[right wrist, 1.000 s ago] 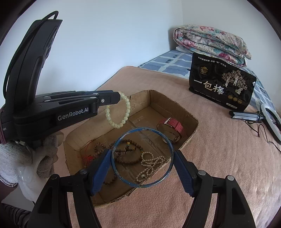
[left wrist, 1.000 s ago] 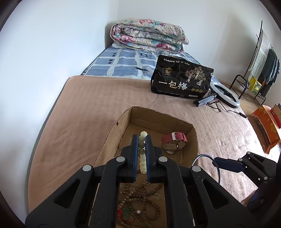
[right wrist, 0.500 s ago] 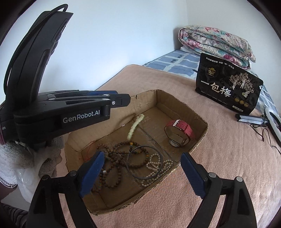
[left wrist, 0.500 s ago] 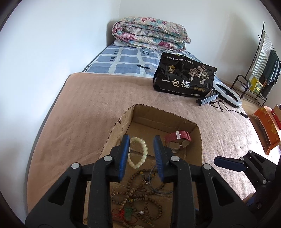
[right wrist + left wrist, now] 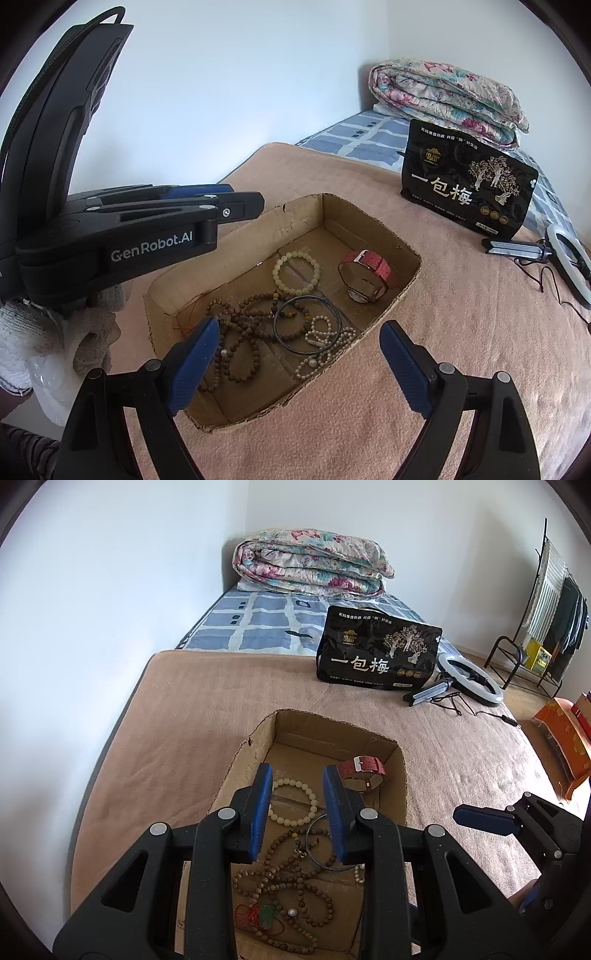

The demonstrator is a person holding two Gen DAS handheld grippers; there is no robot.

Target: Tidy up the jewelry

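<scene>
An open cardboard box [image 5: 369, 216] [image 5: 258, 734] sits on the tan bed cover. Inside lie a pale green bead bracelet [image 5: 295, 272] [image 5: 293, 802], a thin blue bangle [image 5: 307, 324] [image 5: 325, 843], a red strap watch [image 5: 367, 275] [image 5: 362, 771], brown bead strands [image 5: 240, 332] [image 5: 291, 890] and a white pearl strand [image 5: 325, 345]. My left gripper [image 5: 297, 812] [image 5: 242, 205] is open and empty above the box's left side. My right gripper [image 5: 299, 365] is wide open and empty above the box's near edge; one of its fingers [image 5: 484, 818] shows in the left wrist view.
A black printed bag [image 5: 378, 653] [image 5: 469, 184] stands behind the box. A ring light with stand and cable [image 5: 469, 681] [image 5: 565, 258] lies at the right. A folded floral quilt [image 5: 310, 565] is at the bed's head. A clothes rack [image 5: 546, 609] and orange box [image 5: 565, 746] stand off the bed's right.
My left gripper opened and dropped the pale green bracelet into the box. My right gripper opened and dropped the blue bangle onto the beads. Both grippers pulled back from the box.
</scene>
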